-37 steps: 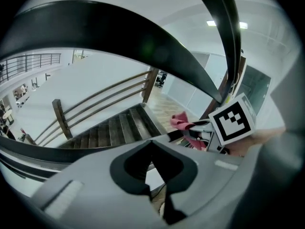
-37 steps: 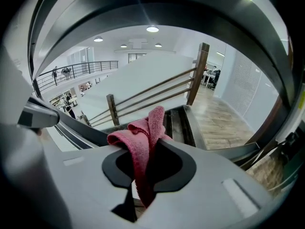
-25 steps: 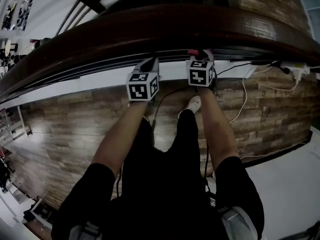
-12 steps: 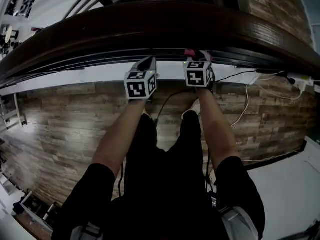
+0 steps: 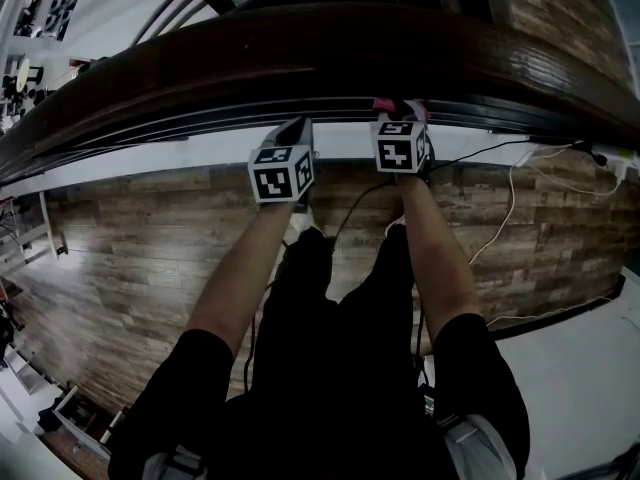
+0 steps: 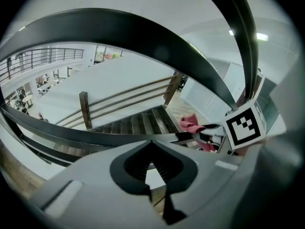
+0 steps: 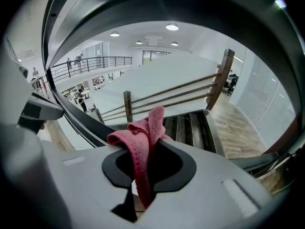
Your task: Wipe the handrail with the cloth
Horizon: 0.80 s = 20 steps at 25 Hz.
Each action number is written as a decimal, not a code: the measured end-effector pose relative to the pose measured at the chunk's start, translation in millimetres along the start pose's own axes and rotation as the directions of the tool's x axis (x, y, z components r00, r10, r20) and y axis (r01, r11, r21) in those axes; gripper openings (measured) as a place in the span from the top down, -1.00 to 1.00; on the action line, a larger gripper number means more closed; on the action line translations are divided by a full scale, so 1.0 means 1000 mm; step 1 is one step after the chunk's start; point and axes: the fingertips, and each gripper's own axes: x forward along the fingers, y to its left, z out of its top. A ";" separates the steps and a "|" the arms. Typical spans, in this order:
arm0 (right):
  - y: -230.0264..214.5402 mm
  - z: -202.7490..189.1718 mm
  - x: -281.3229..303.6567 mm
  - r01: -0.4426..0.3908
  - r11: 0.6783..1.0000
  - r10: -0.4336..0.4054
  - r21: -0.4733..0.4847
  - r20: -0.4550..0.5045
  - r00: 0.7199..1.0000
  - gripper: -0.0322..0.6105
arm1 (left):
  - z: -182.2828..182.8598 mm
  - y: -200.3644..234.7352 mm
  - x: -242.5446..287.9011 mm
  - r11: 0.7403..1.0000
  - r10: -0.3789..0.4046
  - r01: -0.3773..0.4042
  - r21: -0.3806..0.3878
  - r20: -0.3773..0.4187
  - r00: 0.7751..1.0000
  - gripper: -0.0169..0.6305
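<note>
A dark wooden handrail [image 5: 300, 58] curves across the top of the head view. My right gripper [image 5: 400, 110] reaches up to its lower edge and is shut on a pink cloth [image 5: 398, 105]. In the right gripper view the cloth [image 7: 142, 144] hangs folded through the closed jaws of the right gripper [image 7: 151, 144], with the rail [image 7: 190, 4] arching dark overhead. My left gripper [image 5: 294, 128] sits beside it to the left, shut with nothing in it. The left gripper view shows the left gripper [image 6: 152, 144], the rail [image 6: 143, 37] above, and the cloth [image 6: 191, 125] at right.
Below lies a wood-plank floor [image 5: 130, 238], with white cables [image 5: 500, 218] trailing at right and a white floor patch [image 5: 580, 358]. Beyond the rail a staircase [image 7: 190, 123] with wooden posts [image 7: 127, 106] descends. The person's dark-clad legs [image 5: 340, 338] stand under the grippers.
Both grippers hold nearly the same place against the rail. The floor and cables have slid slightly in view, and the person's legs have shifted, hiding the white shoe.
</note>
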 end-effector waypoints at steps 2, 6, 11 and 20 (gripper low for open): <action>0.008 0.001 0.001 -0.007 1.000 0.007 0.016 -0.001 1.000 0.74 | 0.000 0.005 -0.003 1.000 -0.004 0.004 0.005 -0.008 1.000 0.95; 0.023 0.008 0.000 -0.026 1.000 0.026 -0.001 0.015 1.000 0.74 | 0.000 0.017 -0.005 1.000 0.011 -0.011 -0.002 0.009 1.000 0.95; 0.032 0.009 -0.001 -0.076 0.994 0.078 -0.081 0.029 0.997 0.74 | -0.013 0.034 -0.016 0.993 0.098 -0.096 -0.074 0.036 0.995 0.95; 0.043 0.019 0.006 -0.113 0.964 0.127 -0.241 0.045 0.991 0.74 | -0.015 0.049 -0.023 0.969 0.204 -0.184 -0.162 0.111 0.973 0.95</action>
